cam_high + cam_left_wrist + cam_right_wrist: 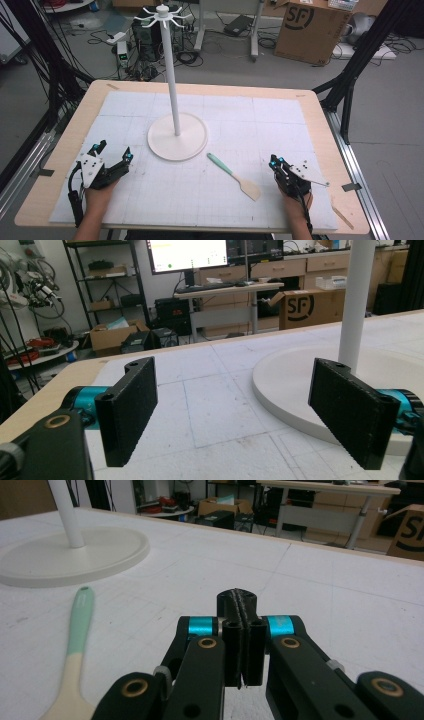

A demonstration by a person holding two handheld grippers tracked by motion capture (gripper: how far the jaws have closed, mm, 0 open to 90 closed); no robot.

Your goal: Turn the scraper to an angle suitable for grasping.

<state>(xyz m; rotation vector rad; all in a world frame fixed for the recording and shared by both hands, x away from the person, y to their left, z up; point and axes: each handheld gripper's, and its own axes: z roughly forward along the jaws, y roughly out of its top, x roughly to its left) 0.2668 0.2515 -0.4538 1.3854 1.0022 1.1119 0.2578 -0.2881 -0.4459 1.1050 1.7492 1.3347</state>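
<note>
A spatula (pixel 235 176) with a mint-green handle and a cream blade lies flat on the white mat, handle toward the stand; its handle (pixel 77 630) also lies left of my right jaws. A white stand (pixel 177 136) with a round base, a tall pole and hooks on top rises mid-table; its base (pixel 295 385) lies just beyond my left jaws. My left gripper (pixel 114 153) rests at the near left, open, nothing between its pads (pixel 130 405). My right gripper (pixel 274 161) sits at the near right, shut on nothing, right of the spatula blade; its pads (pixel 242 630) press together.
The white gridded mat (pixel 280 125) covers a wooden table (pixel 85 107). Black frame legs (pixel 350 85) stand at the right edge. Beyond the table are a cardboard box (pixel 310 30), cables and desks on the floor. A thin wooden stick (pixel 342 215) lies at the near right corner.
</note>
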